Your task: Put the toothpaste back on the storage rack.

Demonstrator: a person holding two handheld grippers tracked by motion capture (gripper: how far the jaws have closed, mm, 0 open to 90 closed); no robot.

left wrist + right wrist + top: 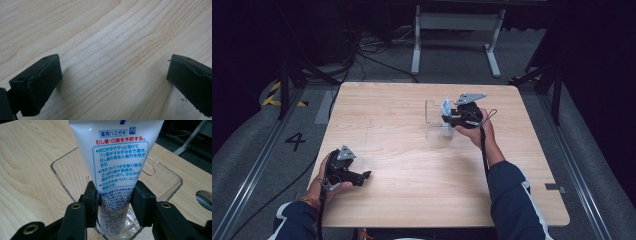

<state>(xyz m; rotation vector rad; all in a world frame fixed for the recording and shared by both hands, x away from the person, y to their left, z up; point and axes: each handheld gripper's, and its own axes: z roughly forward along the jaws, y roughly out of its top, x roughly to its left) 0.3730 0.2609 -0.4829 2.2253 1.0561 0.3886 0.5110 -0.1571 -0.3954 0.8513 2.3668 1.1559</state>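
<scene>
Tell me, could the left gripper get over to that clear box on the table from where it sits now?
Probably yes. The left gripper rests open near the table's front left edge, and only bare wood lies between it and the clear box. The right gripper is at the box, clamped on a white tube, so they might crowd.

Left gripper (115, 82) jaws wide, right gripper (115, 203) clamped

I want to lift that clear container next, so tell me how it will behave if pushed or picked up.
The clear plastic container looks thin-walled and empty apart from the toothpaste tube, so probably light and quick to slide on the smooth wooden table. It stands tall and narrow with the tube leaning out, so a high push may tip it. Its glossy walls could be slippery.
</scene>
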